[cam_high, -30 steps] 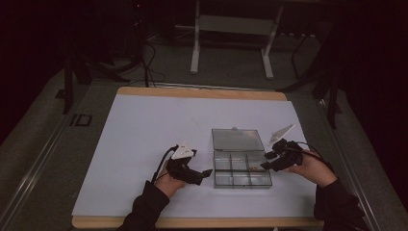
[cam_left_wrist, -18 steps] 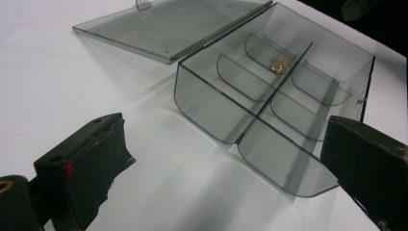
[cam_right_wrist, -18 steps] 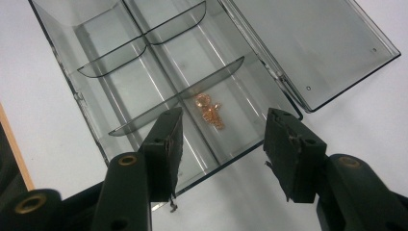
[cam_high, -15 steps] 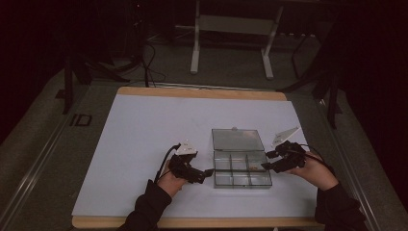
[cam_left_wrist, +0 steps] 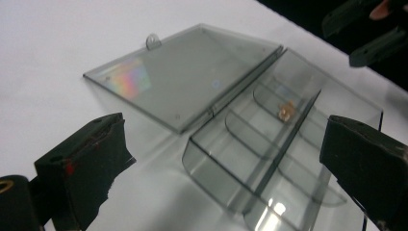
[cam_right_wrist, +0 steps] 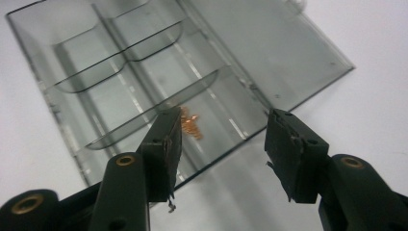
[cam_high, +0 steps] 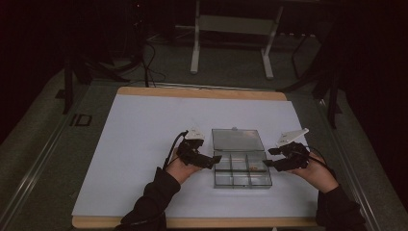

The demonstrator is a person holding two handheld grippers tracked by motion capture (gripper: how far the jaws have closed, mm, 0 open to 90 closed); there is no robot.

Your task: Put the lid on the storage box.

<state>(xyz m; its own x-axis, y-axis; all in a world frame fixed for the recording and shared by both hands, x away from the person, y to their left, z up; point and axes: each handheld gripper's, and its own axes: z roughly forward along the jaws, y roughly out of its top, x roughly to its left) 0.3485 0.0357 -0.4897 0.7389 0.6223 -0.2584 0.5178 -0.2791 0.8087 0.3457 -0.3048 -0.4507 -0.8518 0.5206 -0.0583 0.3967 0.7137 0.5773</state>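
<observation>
A clear plastic compartment box (cam_high: 240, 177) lies on the white table top, its lid (cam_high: 238, 139) swung flat behind it. One small copper-coloured piece (cam_high: 251, 168) rests in a right-hand compartment. My left gripper (cam_high: 217, 158) is at the box's left edge, open wide. In the left gripper view, that gripper (cam_left_wrist: 228, 139) frames the box (cam_left_wrist: 240, 159), the lid (cam_left_wrist: 187, 72) and the copper piece (cam_left_wrist: 287, 109). My right gripper (cam_high: 267, 158) is open at the box's right edge. In the right gripper view, my right gripper (cam_right_wrist: 223, 132) hovers just over the copper piece (cam_right_wrist: 192, 126), empty.
The white mat (cam_high: 144, 144) covers a wooden-edged table (cam_high: 192, 92). Beyond the far edge, a metal stand (cam_high: 231, 43) and cables sit on the dark floor. The other box compartments (cam_right_wrist: 120, 72) hold nothing.
My left gripper has slid right, up to the box's left edge. The right gripper has barely moved. Box and lid stay put.
</observation>
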